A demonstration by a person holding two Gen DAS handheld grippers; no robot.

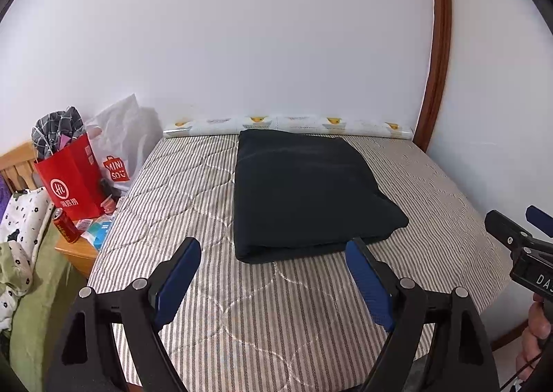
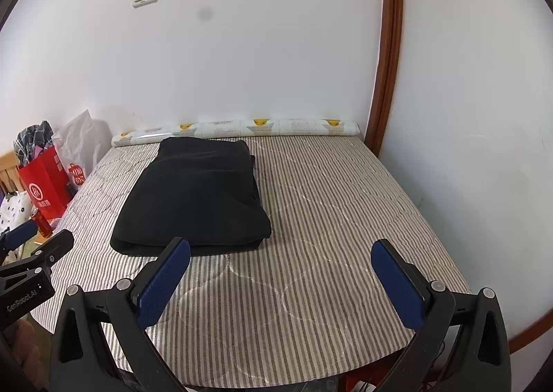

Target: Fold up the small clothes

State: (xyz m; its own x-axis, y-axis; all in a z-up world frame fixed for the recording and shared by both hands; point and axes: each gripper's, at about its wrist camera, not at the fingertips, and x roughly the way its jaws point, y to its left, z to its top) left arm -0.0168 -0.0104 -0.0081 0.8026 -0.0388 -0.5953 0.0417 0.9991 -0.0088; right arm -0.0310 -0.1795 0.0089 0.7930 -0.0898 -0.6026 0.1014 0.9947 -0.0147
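A dark garment (image 1: 304, 191), folded into a flat rectangle, lies on the striped mattress (image 1: 193, 184). It also shows in the right wrist view (image 2: 197, 195), left of centre on the mattress (image 2: 328, 205). My left gripper (image 1: 273, 254) is open and empty, held just in front of the garment's near edge. My right gripper (image 2: 280, 254) is open and empty, to the right of the garment's near corner. Each gripper shows at the edge of the other's view: the right gripper (image 1: 518, 229) and the left gripper (image 2: 38, 240).
A rolled patterned mat (image 1: 287, 126) lies along the wall at the mattress's far edge. Left of the bed stand a red paper bag (image 1: 69, 178), a white plastic bag (image 1: 121, 143), a red can (image 1: 65, 226) on a wooden nightstand (image 1: 76, 254), and loose clothes (image 1: 20, 236).
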